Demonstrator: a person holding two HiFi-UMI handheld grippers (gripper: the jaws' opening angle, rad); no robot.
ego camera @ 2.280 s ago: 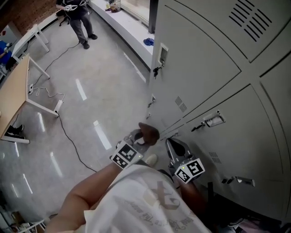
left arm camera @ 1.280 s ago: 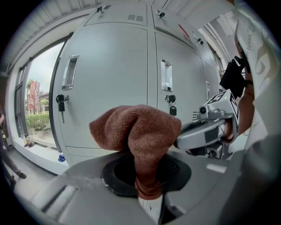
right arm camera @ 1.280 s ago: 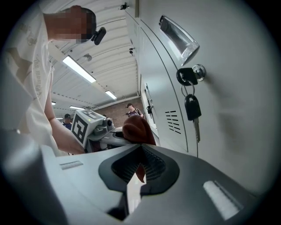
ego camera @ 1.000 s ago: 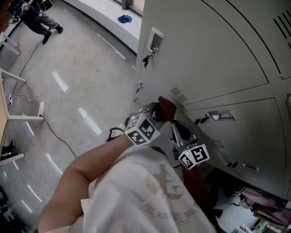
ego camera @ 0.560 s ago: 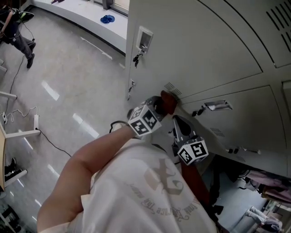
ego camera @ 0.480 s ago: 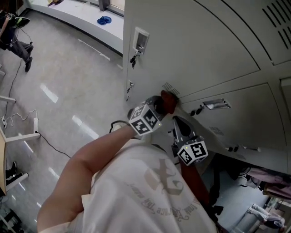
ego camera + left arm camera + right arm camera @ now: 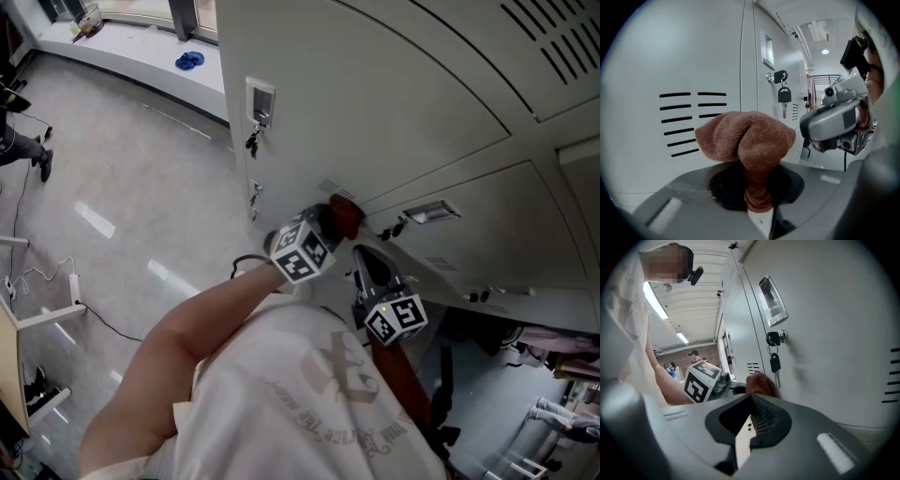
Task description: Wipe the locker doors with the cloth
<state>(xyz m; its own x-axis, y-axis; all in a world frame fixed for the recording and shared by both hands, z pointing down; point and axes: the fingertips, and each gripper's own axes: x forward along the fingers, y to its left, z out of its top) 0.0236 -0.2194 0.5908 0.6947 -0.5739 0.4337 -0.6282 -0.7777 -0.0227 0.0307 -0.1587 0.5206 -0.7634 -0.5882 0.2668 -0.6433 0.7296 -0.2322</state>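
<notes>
The cloth (image 7: 747, 138), clamped in the left gripper (image 7: 758, 211) against the locker door (image 7: 670, 61) at frame centre, could be snagged on the nearby hanging key (image 7: 783, 95); the right gripper (image 7: 749, 427) is closed, empty.

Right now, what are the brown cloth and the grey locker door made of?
The cloth looks like soft microfibre or terry: a fuzzy, matte brown weave, bunched into rounded folds. The locker door is probably painted sheet metal: smooth, light grey, with a faint sheen and crisp, narrow vent slots cut into it.
</notes>
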